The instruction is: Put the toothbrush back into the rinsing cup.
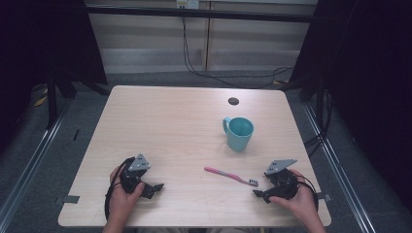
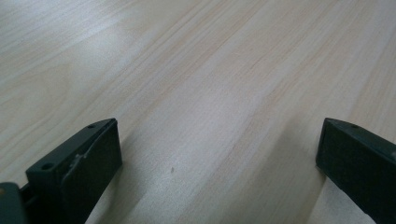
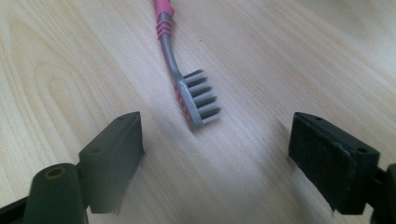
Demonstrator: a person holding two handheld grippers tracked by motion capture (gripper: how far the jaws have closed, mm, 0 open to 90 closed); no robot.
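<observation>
High view first: nearest the person's edge of the wooden table, at about seven o'clock, the left gripper rests low in the left hand, its jaws pointing toward three o'clock. In the left gripper view the left gripper has its jaws spread wide over bare wood, nothing between them. At about five o'clock the right gripper sits in the right hand, its jaws pointing toward nine o'clock, just beside the bristle end of the toothbrush. The right gripper view shows the right gripper also spread apart, with the grey head of the toothbrush lying just ahead of the gap and touching neither jaw, its pink handle running away toward twelve o'clock. On the table the brush lies flat, handle toward ten o'clock. Farther out, toward one o'clock from the brush and well apart from it, a teal mug stands upright, handle on its nine o'clock side. Beyond it, near the far edge, is a small dark round cap.
</observation>
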